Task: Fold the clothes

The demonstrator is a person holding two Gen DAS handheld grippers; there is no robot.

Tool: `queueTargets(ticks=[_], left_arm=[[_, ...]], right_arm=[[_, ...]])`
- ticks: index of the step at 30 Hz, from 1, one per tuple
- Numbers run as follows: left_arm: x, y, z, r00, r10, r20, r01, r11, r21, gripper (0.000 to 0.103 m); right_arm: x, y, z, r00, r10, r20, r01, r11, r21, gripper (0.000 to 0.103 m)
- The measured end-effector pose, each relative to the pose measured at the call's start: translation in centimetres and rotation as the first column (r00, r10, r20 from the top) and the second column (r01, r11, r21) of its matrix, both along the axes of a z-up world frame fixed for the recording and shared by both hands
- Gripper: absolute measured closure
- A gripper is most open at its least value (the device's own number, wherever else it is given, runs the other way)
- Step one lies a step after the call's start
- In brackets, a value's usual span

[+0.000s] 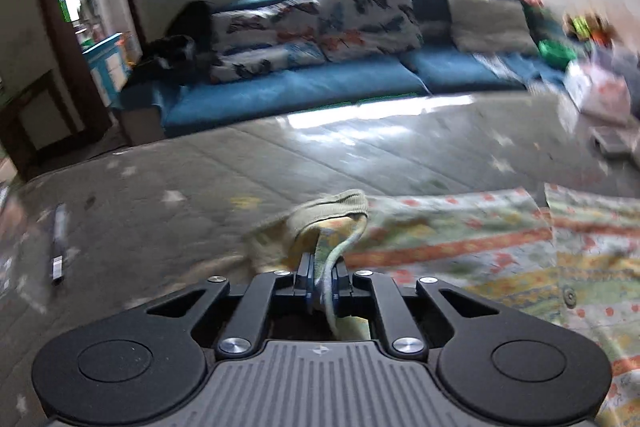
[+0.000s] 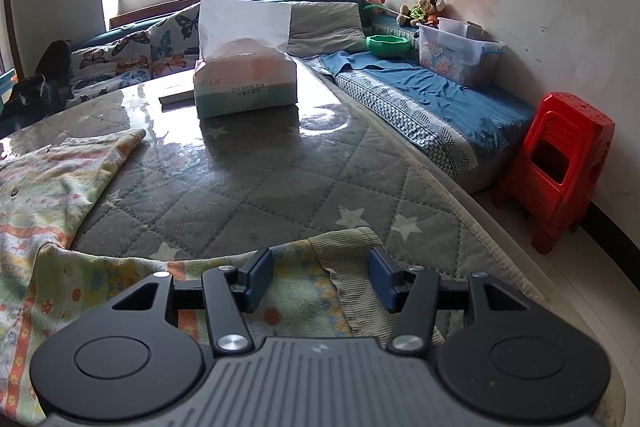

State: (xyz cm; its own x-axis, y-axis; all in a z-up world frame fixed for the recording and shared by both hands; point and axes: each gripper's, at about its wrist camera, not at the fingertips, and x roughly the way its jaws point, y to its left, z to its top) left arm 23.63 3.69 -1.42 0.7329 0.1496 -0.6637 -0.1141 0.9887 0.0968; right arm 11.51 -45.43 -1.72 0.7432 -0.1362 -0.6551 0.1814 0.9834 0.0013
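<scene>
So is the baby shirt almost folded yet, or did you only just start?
Only just started. The patterned shirt mostly lies spread open on the quilted table, so no finished fold shows. In hand: the left gripper is shut on one sleeve cuff. The right gripper is open around the other cuff, not pinching. All the folding is left.

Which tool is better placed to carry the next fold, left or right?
Left, probably. The left tool is already shut on a sleeve cuff of the patterned garment. The right tool hangs open over the other cuff and would first have to grasp.
</scene>
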Motion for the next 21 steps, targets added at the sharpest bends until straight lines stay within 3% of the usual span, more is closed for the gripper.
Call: queueTargets(ticks=[8, 14, 17, 21], left_arm=[[-7.7, 8.5, 3.2, 0.975, 0.199, 0.095, -0.195, 0.979, -0.053, 0.099], [-13.6, 14.0, 2.5, 0.939, 0.335, 0.078, -0.33, 0.942, -0.066, 0.103], [-15.0, 15.4, 1.6, 0.938, 0.346, 0.033, -0.341, 0.934, -0.103, 0.102], [-14.1, 14.5, 1.5, 0.954, 0.298, 0.036, -0.292, 0.949, -0.116, 0.098]], right_arm=[[0.1, 0.2, 0.0, 1.0, 0.002, 0.0, -0.002, 1.0, -0.012, 0.049], [0.6, 0.5, 0.0, 1.0, 0.017, -0.002, -0.017, 0.999, -0.037, 0.048], [0.7, 0.6, -0.1, 1.0, 0.017, -0.001, -0.017, 0.999, -0.043, 0.048], [0.7, 0.7, -0.1, 1.0, 0.01, -0.001, -0.01, 0.999, -0.043, 0.047]])
